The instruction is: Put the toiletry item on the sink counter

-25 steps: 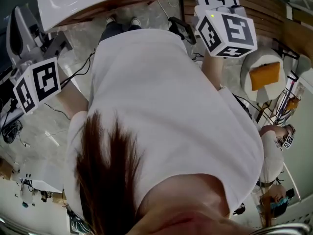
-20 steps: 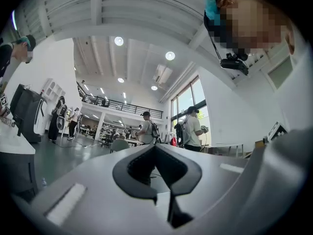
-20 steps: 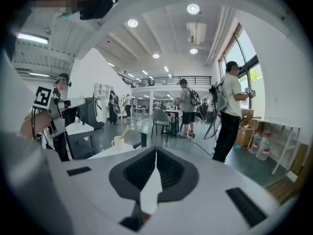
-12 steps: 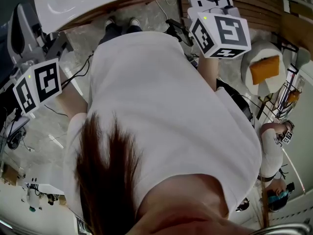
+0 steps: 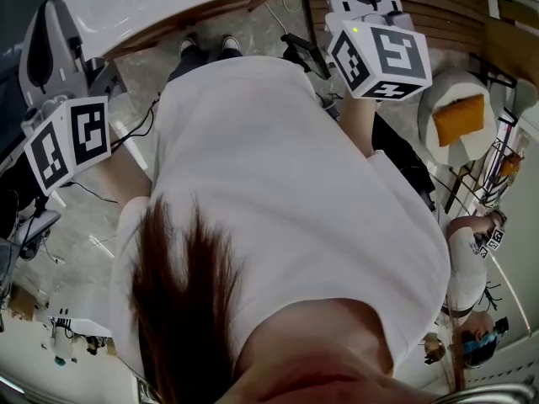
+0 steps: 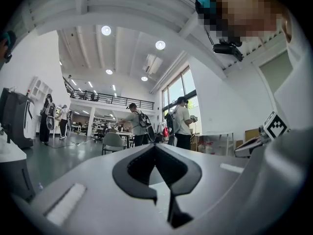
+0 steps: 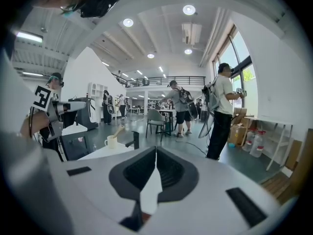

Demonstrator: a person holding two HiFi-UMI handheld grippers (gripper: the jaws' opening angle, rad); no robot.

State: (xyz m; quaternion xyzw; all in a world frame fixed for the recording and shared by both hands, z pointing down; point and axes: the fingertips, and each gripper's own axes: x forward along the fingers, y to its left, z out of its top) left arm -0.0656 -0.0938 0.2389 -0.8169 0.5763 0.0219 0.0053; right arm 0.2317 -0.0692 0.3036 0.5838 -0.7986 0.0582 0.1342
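My left tongs point(image 6: 155, 147) and right tongs point(image 7: 156, 150) are pressed together, empty. At nine o'clock from the right tips a mug point(image 7: 111, 141) holding a stick point(image 7: 119, 130) stands on the white counter point(image 7: 98, 154); I cannot tell which thing is the toiletry item

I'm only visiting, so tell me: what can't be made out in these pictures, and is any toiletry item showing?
Toiletry item: identifiable in no view; left gripper and right gripper are both shut on nothing.
Glossy white counter: head view, cut off by the top edge; the person's white shirt blocks most else.
Small white mug: right gripper view, too small to tell what stands in it.
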